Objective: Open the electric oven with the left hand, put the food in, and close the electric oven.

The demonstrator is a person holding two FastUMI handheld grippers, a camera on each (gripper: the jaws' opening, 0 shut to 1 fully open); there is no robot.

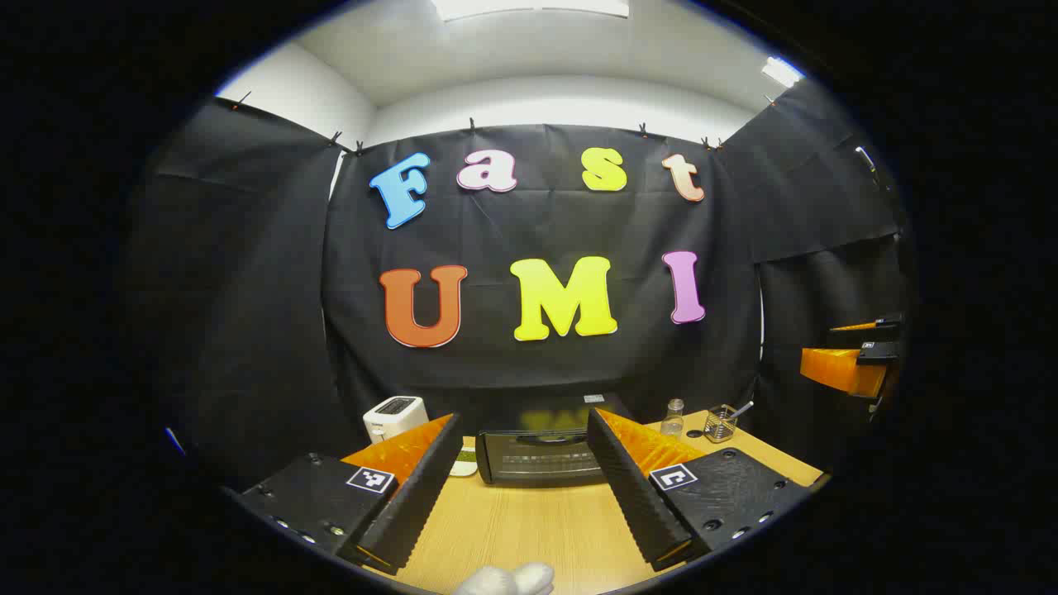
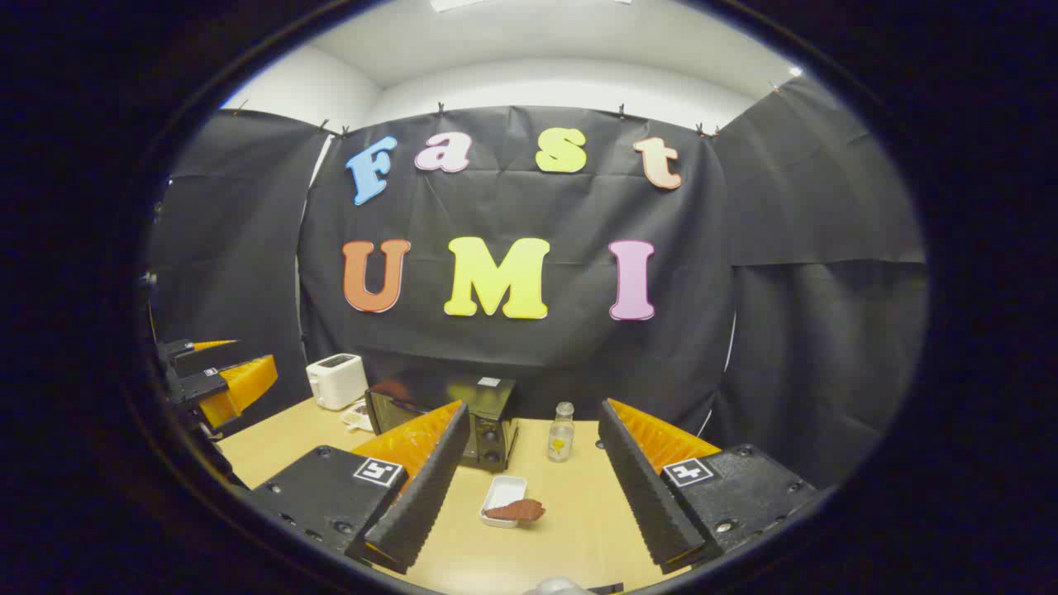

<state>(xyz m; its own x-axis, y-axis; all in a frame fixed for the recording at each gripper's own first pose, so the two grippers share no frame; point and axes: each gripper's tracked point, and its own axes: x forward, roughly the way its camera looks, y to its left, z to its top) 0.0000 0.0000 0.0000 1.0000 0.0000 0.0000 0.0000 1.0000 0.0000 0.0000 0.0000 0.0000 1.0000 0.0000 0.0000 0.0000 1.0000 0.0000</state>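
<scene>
I hold my left tool (image 1: 525, 487) with its fingers spread wide and empty, aimed straight at the black box-shaped electric oven (image 1: 541, 454), because this hand must open it. The oven stands at the back of the light wooden desk (image 1: 529, 529), its door closed as far as I can judge. My right tool (image 2: 529, 487) is also spread wide and holds nothing; it waits in front of the oven. The food, a brown piece on a small white rectangular tray (image 2: 501, 499), lies on the desk in front of the oven's right end. A white toaster (image 1: 395, 416) stands left of the oven and a small clear glass bottle (image 2: 562, 431) right of it.
</scene>
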